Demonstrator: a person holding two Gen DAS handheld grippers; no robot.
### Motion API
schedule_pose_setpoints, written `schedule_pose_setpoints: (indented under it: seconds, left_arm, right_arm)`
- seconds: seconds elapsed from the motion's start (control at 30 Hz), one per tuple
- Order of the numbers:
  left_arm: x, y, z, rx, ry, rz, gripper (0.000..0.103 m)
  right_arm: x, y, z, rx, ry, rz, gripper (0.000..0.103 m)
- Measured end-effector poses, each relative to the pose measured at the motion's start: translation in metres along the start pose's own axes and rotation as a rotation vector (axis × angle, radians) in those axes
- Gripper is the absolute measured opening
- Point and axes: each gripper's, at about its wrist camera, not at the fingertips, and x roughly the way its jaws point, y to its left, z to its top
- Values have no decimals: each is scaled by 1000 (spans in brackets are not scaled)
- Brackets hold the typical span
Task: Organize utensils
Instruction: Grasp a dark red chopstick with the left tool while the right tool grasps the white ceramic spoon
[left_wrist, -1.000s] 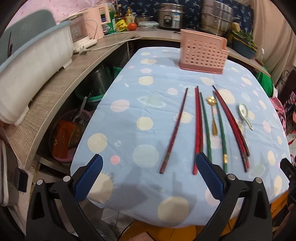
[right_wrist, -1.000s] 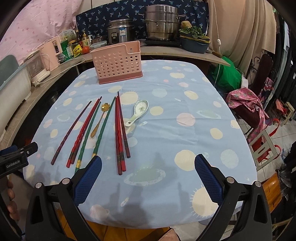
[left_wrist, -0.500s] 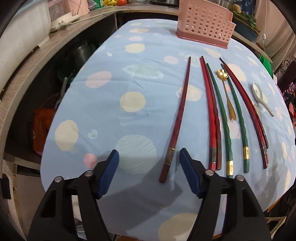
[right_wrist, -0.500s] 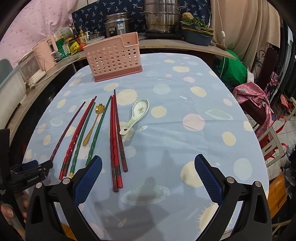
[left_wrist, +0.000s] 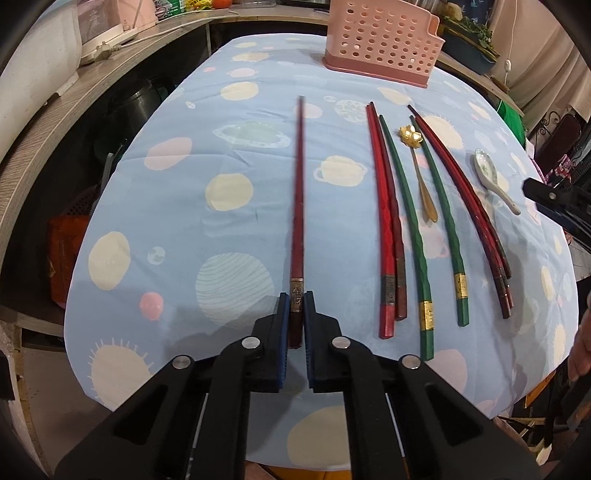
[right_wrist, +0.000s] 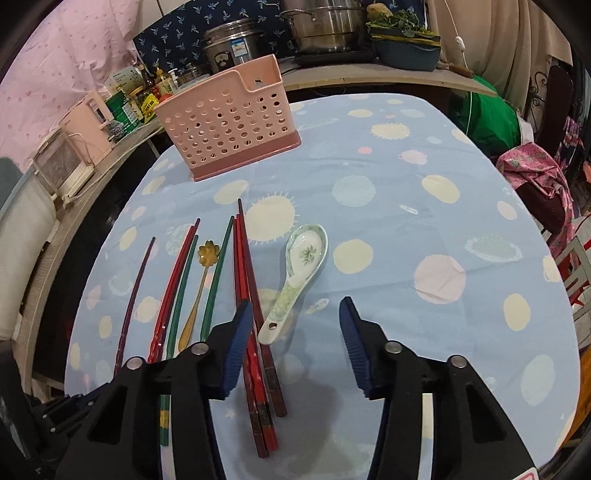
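Note:
My left gripper (left_wrist: 295, 301) is shut on the near end of a dark red chopstick (left_wrist: 297, 192) that points toward the pink perforated utensil holder (left_wrist: 380, 40) at the far end of the table. To its right lie red chopsticks (left_wrist: 386, 206), green chopsticks (left_wrist: 410, 221), a gold spoon (left_wrist: 421, 177), dark red chopsticks (left_wrist: 476, 218) and a ceramic spoon (left_wrist: 493, 177). My right gripper (right_wrist: 295, 308) is open, low over the ceramic spoon's (right_wrist: 295, 280) handle end and the dark red chopsticks (right_wrist: 255, 314). The holder (right_wrist: 229, 125) stands beyond.
The table wears a blue spotted cloth (right_wrist: 424, 229). A wooden counter (left_wrist: 48, 125) with appliances runs along the left. Pots (right_wrist: 325, 26) and a basin stand on the back counter. A chair with pink cloth (right_wrist: 535, 177) is at the right.
My left gripper has moved forward and closed on the leftmost dark red chopstick's end. My right gripper has moved forward and down, narrowing over the ceramic spoon and the dark red chopsticks.

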Motion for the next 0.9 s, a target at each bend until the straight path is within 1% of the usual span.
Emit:
schedule_pose_setpoints:
  seconds: [0.07,0.13,0.27,0.33,0.53,0.7,0.77,0.9]
  left_arm:
    - [0,-2,0,5,0,6,7]
    - [0,-1,1,3,4,6,7]
    - [1,-1,2,1,6,6,7]
    - [1,-1,2,2,6,8,7]
    - [1,-2,2,4,4,11,7]
    - [1,-2,2,2,2,11,7]
    - [2,-1,2,0,2,9,7]
    - [1,0,3,-6,0,3,7]
  right_arm:
    - [10,-2,0,22,25,11,30]
    - [19,-4,-1,39,44,23,23]
    - [30,-7,-3,50,68,34,17]
    - [34,-8,-5,51,76,35,15]
    - [39,-3,-7,40,80,41,15]
    - [39,4,-11,-8,49,6,15]
    - [38,2,-12,-9,47,2,10]
    - [33,-2,-15,-6,49,2,8]
